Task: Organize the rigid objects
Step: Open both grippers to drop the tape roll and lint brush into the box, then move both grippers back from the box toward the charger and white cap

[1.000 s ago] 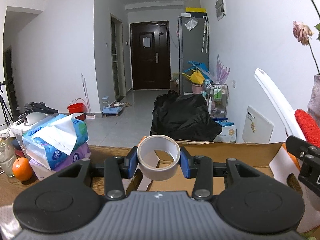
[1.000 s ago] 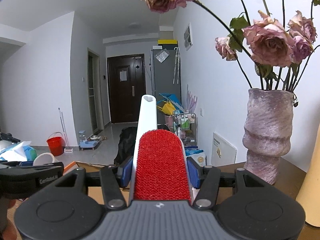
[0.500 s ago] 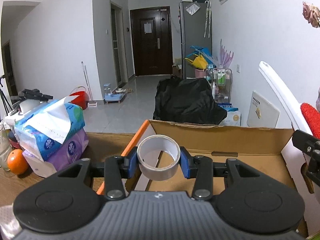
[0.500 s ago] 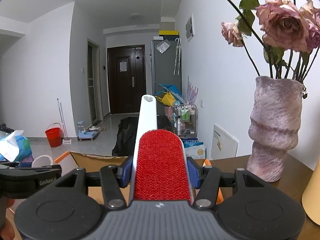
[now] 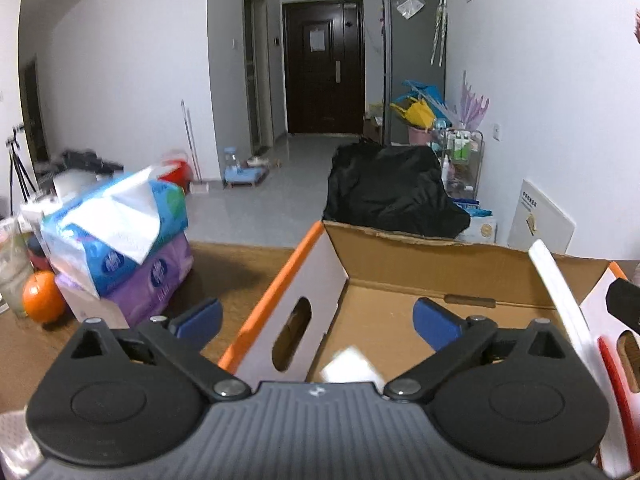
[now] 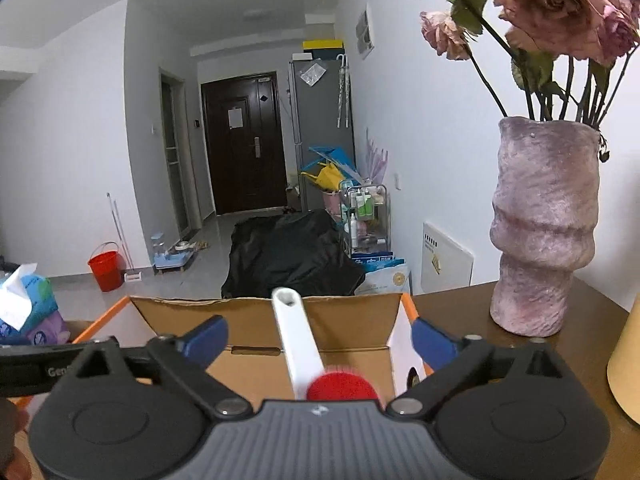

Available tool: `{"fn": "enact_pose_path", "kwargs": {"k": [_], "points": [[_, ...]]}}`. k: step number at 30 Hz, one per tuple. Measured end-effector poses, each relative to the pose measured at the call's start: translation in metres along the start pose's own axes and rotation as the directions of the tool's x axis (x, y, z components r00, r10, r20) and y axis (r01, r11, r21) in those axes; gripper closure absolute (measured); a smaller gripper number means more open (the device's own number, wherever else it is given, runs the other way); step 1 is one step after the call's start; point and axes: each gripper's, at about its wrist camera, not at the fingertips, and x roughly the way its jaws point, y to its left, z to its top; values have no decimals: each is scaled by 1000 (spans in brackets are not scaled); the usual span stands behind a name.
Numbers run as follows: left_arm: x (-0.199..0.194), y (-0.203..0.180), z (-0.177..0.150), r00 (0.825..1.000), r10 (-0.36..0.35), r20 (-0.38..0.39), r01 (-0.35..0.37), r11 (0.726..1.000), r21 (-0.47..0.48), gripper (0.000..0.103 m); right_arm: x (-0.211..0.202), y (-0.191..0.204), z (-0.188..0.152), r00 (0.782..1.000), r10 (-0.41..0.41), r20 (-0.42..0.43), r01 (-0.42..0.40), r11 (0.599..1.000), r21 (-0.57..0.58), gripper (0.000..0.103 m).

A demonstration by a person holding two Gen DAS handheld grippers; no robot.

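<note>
Jaws of the left gripper [image 5: 316, 316] and right gripper [image 6: 318, 340] have just been opened wide, and nothing is gripped. A blurred white tape roll [image 5: 350, 364] is seen low inside the open brown cardboard box [image 5: 440, 258]. The red-padded, white-handled lint brush [image 6: 298, 340] is tilted between the right pads, untouched, its handle over the box.

An open cardboard box [image 5: 440, 256] sits on a table [image 5: 236, 268]. Left of it, stacked tissue packs [image 5: 120, 240], with an orange [image 5: 42, 302] further left. Right of the box, a vase [image 6: 544, 224] of roses [image 6: 552, 4]. A lint brush [image 6: 304, 356] lies in the box.
</note>
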Motion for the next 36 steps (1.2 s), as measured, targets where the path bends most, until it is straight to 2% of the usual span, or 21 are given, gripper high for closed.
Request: {"fn": "enact_pose_path", "kwargs": {"k": [14, 19, 36], "points": [[-10, 4, 0, 1000, 1, 5, -1, 1000, -19, 0, -8, 1, 2, 1000, 14, -14, -14, 1000, -15, 0], [-25, 5, -1, 999, 4, 36, -4, 1000, -3, 0, -21, 0, 4, 1000, 17, 2, -17, 999, -27, 0], [-67, 24, -12, 998, -5, 55, 5, 1000, 6, 0, -74, -8, 4, 996, 50, 68, -46, 997, -63, 0]]}}
